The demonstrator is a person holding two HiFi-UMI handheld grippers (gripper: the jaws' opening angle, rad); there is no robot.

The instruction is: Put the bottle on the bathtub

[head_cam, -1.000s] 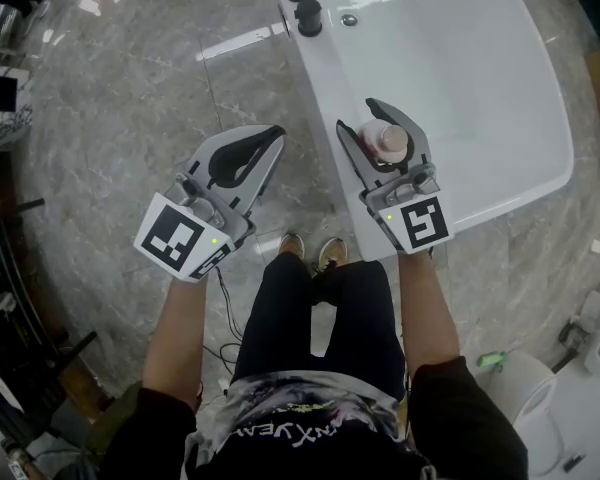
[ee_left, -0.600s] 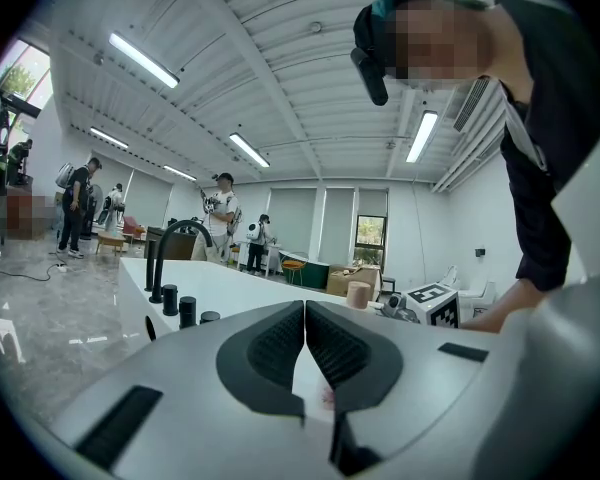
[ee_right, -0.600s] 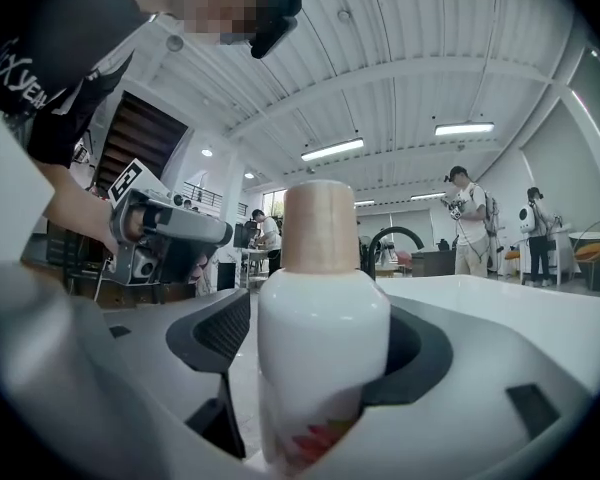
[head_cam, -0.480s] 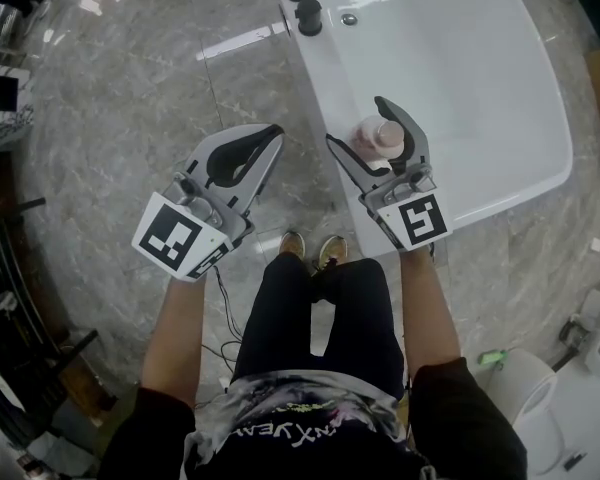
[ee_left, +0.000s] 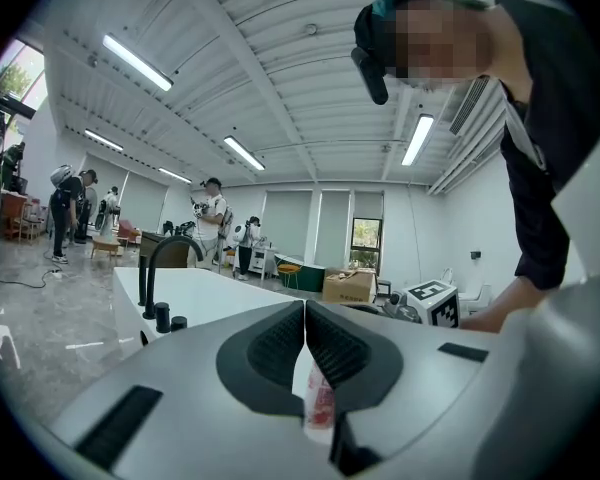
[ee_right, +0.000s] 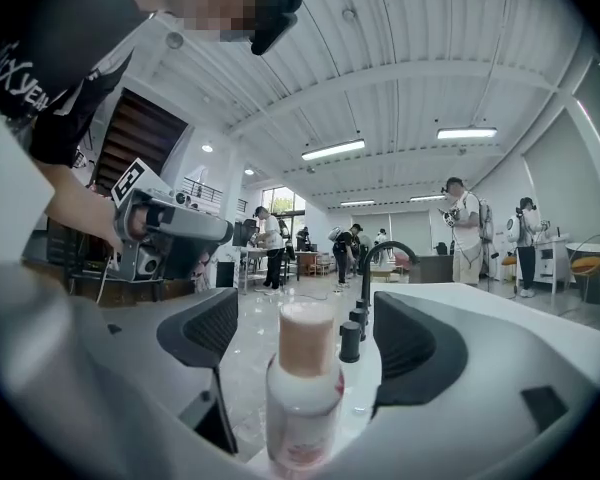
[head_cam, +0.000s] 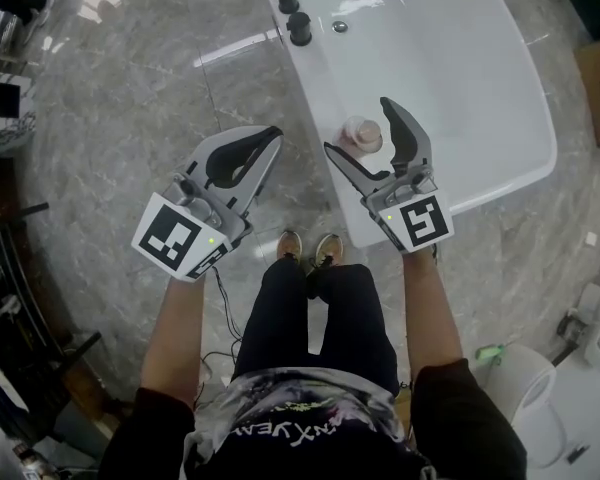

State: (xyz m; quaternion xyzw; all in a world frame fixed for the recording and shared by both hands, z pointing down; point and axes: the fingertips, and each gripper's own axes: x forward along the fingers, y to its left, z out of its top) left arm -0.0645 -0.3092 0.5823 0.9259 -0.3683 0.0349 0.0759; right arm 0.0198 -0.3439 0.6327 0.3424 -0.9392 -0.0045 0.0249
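Flanking the bottle, right hand-held gripper, bathtub rim, taps beyond

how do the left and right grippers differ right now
The left gripper has its jaws closed together with nothing gripped; the right gripper has its jaws apart on either side of the bottle, not touching it. The left gripper hangs over the floor; the right gripper is over the bathtub rim. Both point away from the person.

White capital letters across the person's black T-shirt read in part "XYEN", the rest cut off. Pink label print on the white plastic bottle is too blurred to read.
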